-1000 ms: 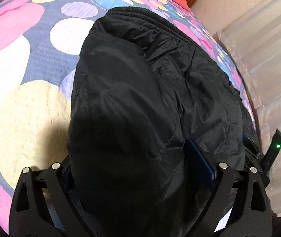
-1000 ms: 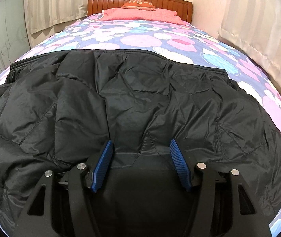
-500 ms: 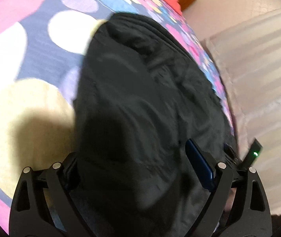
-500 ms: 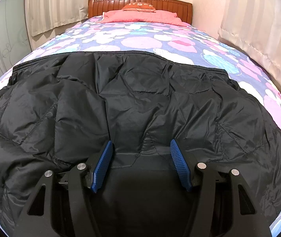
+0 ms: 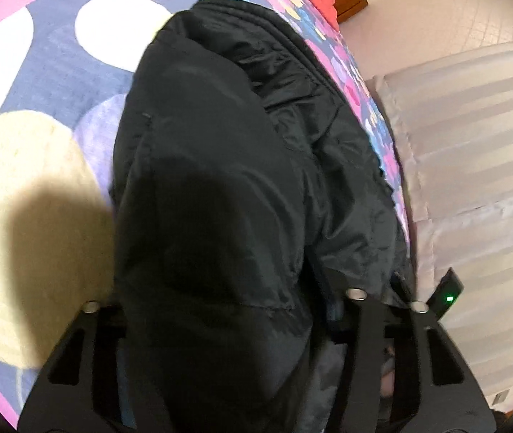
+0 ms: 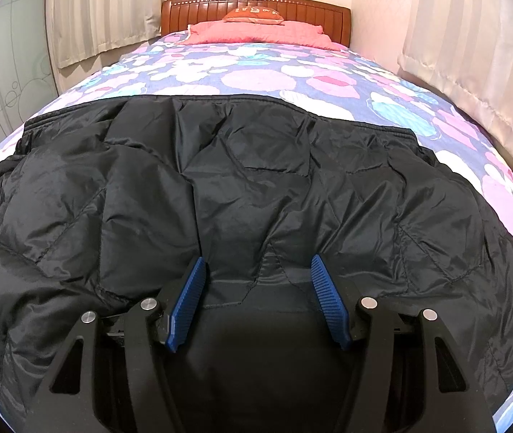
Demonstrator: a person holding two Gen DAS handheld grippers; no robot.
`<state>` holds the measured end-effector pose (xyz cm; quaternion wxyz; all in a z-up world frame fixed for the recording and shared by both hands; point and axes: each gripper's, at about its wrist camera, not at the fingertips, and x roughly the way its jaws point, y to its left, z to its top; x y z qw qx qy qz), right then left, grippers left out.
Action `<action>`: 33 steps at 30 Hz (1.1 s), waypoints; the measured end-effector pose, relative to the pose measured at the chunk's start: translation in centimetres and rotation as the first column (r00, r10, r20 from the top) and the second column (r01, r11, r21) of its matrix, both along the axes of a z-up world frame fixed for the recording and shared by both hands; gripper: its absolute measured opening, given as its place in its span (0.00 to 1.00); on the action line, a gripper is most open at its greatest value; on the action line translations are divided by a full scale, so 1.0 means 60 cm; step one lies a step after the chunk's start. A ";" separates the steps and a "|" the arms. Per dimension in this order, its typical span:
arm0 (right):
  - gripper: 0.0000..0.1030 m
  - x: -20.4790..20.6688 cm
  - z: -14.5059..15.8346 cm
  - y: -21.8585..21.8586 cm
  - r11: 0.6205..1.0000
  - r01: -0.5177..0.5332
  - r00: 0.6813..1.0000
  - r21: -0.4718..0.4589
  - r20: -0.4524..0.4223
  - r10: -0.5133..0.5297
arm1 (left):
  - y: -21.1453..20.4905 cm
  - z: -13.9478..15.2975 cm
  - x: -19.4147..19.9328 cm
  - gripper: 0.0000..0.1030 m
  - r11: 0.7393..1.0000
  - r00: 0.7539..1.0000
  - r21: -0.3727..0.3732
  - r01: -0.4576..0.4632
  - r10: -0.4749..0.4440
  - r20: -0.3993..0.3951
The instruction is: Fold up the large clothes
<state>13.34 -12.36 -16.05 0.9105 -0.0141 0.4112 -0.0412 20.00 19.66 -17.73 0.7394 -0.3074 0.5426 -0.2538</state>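
Note:
A black puffer jacket [image 6: 256,180] lies spread across the foot of the bed. In the left wrist view one side of the jacket [image 5: 220,144] is bunched into a thick fold that runs down between the jaws of my left gripper [image 5: 227,285]. Those jaws are closing, and the fabric fills the gap and hides both pads. My right gripper [image 6: 258,259] stands open over the jacket's near edge at the middle. Its blue pads [image 6: 188,303] are bare, and smooth dark lining lies between them.
The bed cover [image 6: 256,72] has pink, blue and white blotches. A pink pillow [image 6: 256,32] and a wooden headboard [image 6: 256,7] are at the far end. Pale curtains [image 6: 472,54] hang close along the right side. A dark device with a green light [image 5: 449,297] sits by the jacket's right edge.
My left gripper's jaws have drawn in on the bunched jacket side, hiding the blue pad, and the view has tilted. The right gripper and the jacket under it have kept still.

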 end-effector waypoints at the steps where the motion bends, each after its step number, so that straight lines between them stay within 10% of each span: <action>1: 0.59 0.001 0.000 0.000 1.000 0.000 1.000 0.000 0.000 0.000 | -0.003 0.004 0.002 0.37 1.000 1.000 -0.007 -0.005 0.005 -0.002; 8: 0.60 0.003 0.001 0.002 1.000 0.000 1.000 0.005 -0.005 0.000 | -0.035 0.099 -0.034 0.22 1.000 0.996 0.003 -0.002 0.002 0.086; 21: 0.60 -0.045 0.096 -0.107 0.995 0.008 0.999 0.099 0.050 -0.013 | -0.279 0.314 -0.102 0.21 0.953 0.968 0.300 0.032 -0.105 0.229; 33: 0.65 -0.145 0.105 -0.315 0.975 0.185 0.979 0.126 0.062 -0.194 | -0.578 0.250 -0.085 0.21 0.901 0.969 0.428 0.073 -0.166 0.184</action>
